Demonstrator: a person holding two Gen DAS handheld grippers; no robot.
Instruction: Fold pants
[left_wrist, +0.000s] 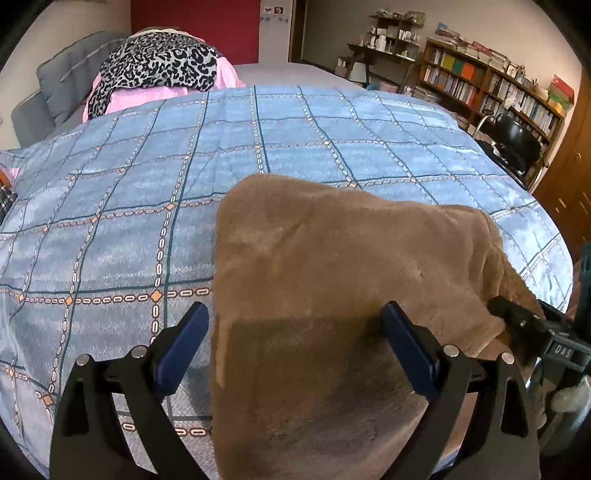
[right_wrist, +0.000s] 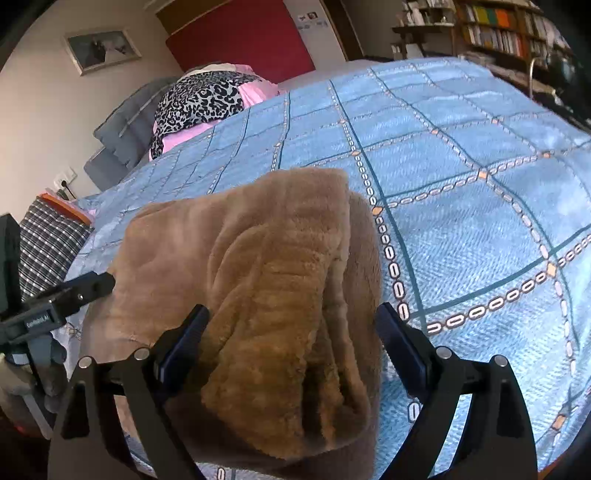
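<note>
The brown fleece pants (left_wrist: 332, 258) lie in a folded stack on the blue checked bedspread (left_wrist: 147, 184), near its front edge. My left gripper (left_wrist: 295, 325) is open, with its fingers on either side of the stack's near left part. My right gripper (right_wrist: 291, 325) is open too, astride the thick layered right end of the pants (right_wrist: 266, 266). The right gripper also shows at the right edge of the left wrist view (left_wrist: 517, 317). The left gripper shows at the left of the right wrist view (right_wrist: 85, 288). Neither gripper clamps cloth.
A leopard-print and pink pile (left_wrist: 162, 74) lies at the bed's far left, beside a grey cushion (left_wrist: 70, 81). A plaid cloth (right_wrist: 48, 251) lies at the left bed edge. Bookshelves (left_wrist: 491, 85) and a black chair (left_wrist: 513, 140) stand to the right.
</note>
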